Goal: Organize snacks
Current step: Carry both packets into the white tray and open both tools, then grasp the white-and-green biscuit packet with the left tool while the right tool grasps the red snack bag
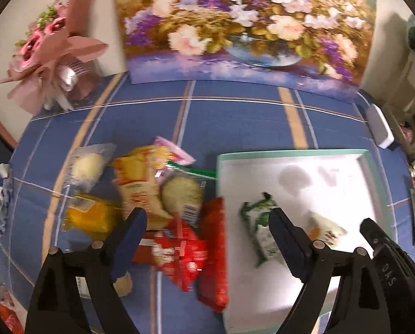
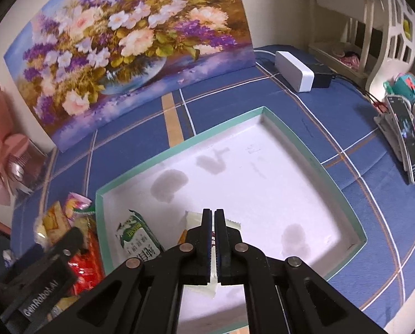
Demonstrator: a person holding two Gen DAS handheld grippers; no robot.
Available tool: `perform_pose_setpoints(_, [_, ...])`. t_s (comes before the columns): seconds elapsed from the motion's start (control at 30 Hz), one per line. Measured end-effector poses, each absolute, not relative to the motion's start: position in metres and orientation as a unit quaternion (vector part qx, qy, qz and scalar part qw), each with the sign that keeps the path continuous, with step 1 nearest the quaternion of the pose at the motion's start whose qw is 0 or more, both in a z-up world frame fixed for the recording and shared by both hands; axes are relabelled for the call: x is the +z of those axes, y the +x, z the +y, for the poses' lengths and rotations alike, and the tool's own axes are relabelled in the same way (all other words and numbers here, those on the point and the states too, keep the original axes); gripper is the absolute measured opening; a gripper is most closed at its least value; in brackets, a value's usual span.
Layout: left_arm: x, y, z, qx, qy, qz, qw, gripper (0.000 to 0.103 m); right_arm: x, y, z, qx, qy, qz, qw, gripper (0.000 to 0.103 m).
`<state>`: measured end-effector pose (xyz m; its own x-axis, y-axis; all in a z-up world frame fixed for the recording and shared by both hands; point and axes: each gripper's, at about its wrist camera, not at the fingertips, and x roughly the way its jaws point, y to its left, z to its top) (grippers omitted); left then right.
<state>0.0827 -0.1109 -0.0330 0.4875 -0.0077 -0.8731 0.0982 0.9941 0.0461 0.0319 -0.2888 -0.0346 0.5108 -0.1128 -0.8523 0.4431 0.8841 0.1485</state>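
Note:
My left gripper (image 1: 207, 222) stands open over a pile of snacks on the blue cloth, its fingers either side of a red packet (image 1: 185, 253) and a long red packet (image 1: 213, 250). Behind them lie a round cake in clear wrap (image 1: 182, 192), yellow packets (image 1: 135, 172), an orange one (image 1: 87, 217) and a white bun (image 1: 87, 164). The teal-rimmed white tray (image 2: 179, 146) holds a green-and-white packet (image 2: 136, 239). My right gripper (image 2: 214, 214) is shut on a pale packet (image 2: 194, 220) low over the tray floor.
A flower painting (image 2: 123, 41) leans against the wall behind the tray. A pink bouquet (image 1: 54, 41) stands at the back left. A white box (image 2: 293, 69) and a phone on a stand (image 2: 407, 142) sit to the tray's right.

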Motion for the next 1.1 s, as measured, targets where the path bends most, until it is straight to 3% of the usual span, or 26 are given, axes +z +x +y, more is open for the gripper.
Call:
perform_pose_setpoints(0.1, [-0.036, 0.084, -0.102, -0.015, 0.049, 0.504, 0.862, 0.098, -0.037, 0.034, -0.287, -0.162, 0.171, 0.473, 0.849, 0.009])
perform_pose_setpoints(0.17, [-0.038, 0.085, -0.098, -0.006, 0.054, 0.506, 0.861, 0.098, -0.038, 0.034, -0.285, -0.161, 0.166, 0.478, 0.847, 0.036])
perform_pose_setpoints(0.3, [-0.041, 0.086, -0.088, 0.006, 0.048, 0.507, 0.861, 0.098, -0.038, 0.036, -0.278, -0.152, 0.156, 0.48, 0.85, 0.044])
perform_pose_setpoints(0.37, [-0.041, 0.085, -0.082, 0.014, 0.045, 0.506, 0.861, 0.099, -0.037, 0.036, -0.275, -0.153, 0.15, 0.479, 0.851, 0.059])
perform_pose_setpoints(0.43, [-0.042, 0.086, -0.077, 0.019, 0.041, 0.506, 0.861, 0.099, -0.036, 0.036, -0.271, -0.147, 0.149, 0.477, 0.854, 0.066])
perform_pose_setpoints(0.67, [-0.041, 0.083, -0.051, 0.045, 0.018, 0.509, 0.859, 0.1, -0.033, 0.038, -0.258, -0.133, 0.135, 0.476, 0.859, 0.085])
perform_pose_setpoints(0.8, [-0.038, 0.079, -0.033, 0.056, 0.004, 0.51, 0.859, 0.1, -0.031, 0.039, -0.248, -0.125, 0.127, 0.475, 0.862, 0.091])
perform_pose_setpoints(0.87, [-0.036, 0.076, -0.024, 0.062, -0.001, 0.508, 0.859, 0.1, -0.028, 0.039, -0.242, -0.118, 0.122, 0.473, 0.865, 0.101])
perform_pose_setpoints(1.1, [-0.027, 0.067, 0.017, 0.087, -0.03, 0.504, 0.859, 0.1, -0.015, 0.041, -0.207, -0.063, 0.117, 0.462, 0.877, 0.103])
